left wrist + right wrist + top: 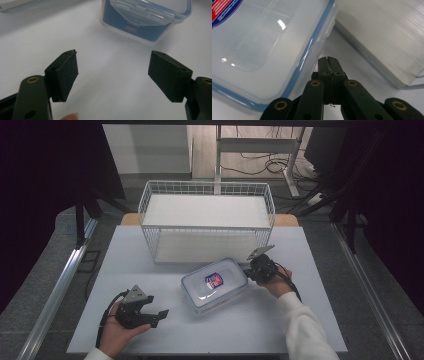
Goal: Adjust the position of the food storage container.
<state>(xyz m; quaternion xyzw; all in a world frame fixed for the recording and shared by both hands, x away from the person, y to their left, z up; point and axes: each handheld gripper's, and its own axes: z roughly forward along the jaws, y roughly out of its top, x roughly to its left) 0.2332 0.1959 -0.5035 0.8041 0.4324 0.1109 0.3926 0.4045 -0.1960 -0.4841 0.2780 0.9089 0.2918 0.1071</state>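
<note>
A clear plastic food container (pixel 214 286) with a blue-edged lid and a red and blue label lies on the white table, in front of the wire basket. My right gripper (pixel 252 269) is at its right end; in the right gripper view the gripper (pixel 329 60) is shut with its tips against the container's (pixel 262 50) side, beside a lid latch, with nothing between the jaws. My left gripper (pixel 156 316) rests near the table's front left, open and empty. In the left gripper view the gripper (pixel 113 72) faces the container (pixel 147 18) from a distance.
A white wire basket (pixel 206 222) with a white liner stands at the back of the table (pixel 125 270). Its base edge (pixel 387 45) lies just right of the right gripper. Chairs, a desk frame and cables stand on the floor beyond.
</note>
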